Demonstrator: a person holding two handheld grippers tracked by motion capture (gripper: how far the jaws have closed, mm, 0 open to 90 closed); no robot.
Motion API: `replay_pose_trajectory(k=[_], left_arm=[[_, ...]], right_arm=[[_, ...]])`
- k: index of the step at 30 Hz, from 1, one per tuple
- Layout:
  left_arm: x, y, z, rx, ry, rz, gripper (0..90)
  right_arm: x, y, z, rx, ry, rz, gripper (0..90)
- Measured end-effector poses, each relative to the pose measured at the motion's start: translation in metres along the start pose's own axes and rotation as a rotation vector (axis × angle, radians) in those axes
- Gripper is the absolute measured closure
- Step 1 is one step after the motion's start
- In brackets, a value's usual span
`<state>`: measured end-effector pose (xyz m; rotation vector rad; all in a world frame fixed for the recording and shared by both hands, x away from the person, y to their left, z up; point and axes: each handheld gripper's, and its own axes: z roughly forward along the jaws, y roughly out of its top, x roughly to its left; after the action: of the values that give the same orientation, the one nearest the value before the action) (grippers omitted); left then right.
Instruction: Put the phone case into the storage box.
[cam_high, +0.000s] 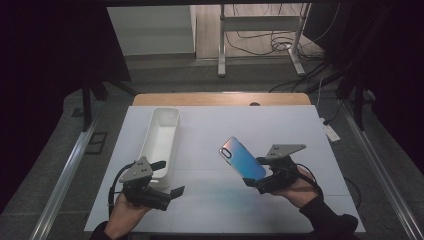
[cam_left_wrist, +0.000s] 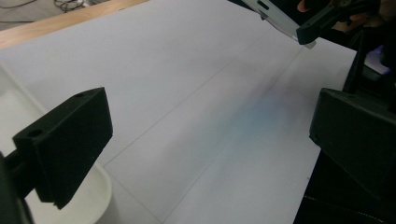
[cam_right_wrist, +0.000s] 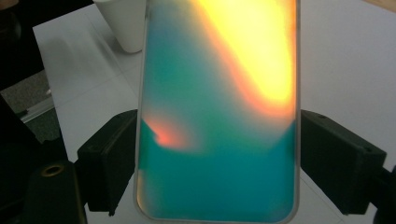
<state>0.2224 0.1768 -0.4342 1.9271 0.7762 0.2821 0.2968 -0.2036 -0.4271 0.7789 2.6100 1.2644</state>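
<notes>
- While it is held up above the white table cover (cam_high: 210, 200), the phone (cam_high: 242, 158) stands tilted in the air on the right side of the table, with its camera end pointing up and away from the person.
- In the right gripper view the back of the phone (cam_right_wrist: 219, 116) shines in green, blue and yellow-orange colours, and it has a pale grey rim.
- The right gripper (cam_high: 261, 181) holds the phone by its lower part: one black jaw presses on each long edge, so the jaws stand wide but they are closed on the phone.
- The right hand (cam_high: 300, 192) carries this gripper near the front edge of the table.
- The left gripper (cam_high: 167, 192) is in the left hand (cam_high: 122, 212), at the front left, well apart from the phone. Its jaws stand wide and there is nothing between them.
- A white tray (cam_high: 162, 137), long and narrow, lies on the table cover just beside the left gripper. It seems to hold nothing, but its near end is partly hidden.
- A faint bluish glow lies on the table cover under the phone.
- Behind the cover a strip of the wooden table (cam_high: 220, 98) shows.
</notes>
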Motion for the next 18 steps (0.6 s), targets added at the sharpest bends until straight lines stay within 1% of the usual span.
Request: replay_pose_trajectory(k=[2,3,7,15,18], left_arm=[[-0.001,0.004,0.003,-0.005,-0.019,0.008,0.0],[-0.001,0.004,0.003,-0.005,-0.019,0.008,0.0],[-0.003,0.012,0.012,-0.013,-0.061,0.025,0.0],[-0.009,0.024,0.029,-0.004,-0.117,0.069,0.0],[-0.012,0.028,0.034,-0.006,-0.140,0.076,0.0]], right_arm=[[0.001,0.000,-0.002,-0.009,0.007,0.000,16.7],[0.001,0.000,-0.003,-0.015,0.010,-0.003,16.7],[0.004,0.000,-0.006,-0.030,0.021,-0.004,16.7],[0.009,0.000,-0.012,-0.051,0.041,-0.011,16.7],[0.011,0.000,-0.014,-0.061,0.050,-0.013,16.7]])
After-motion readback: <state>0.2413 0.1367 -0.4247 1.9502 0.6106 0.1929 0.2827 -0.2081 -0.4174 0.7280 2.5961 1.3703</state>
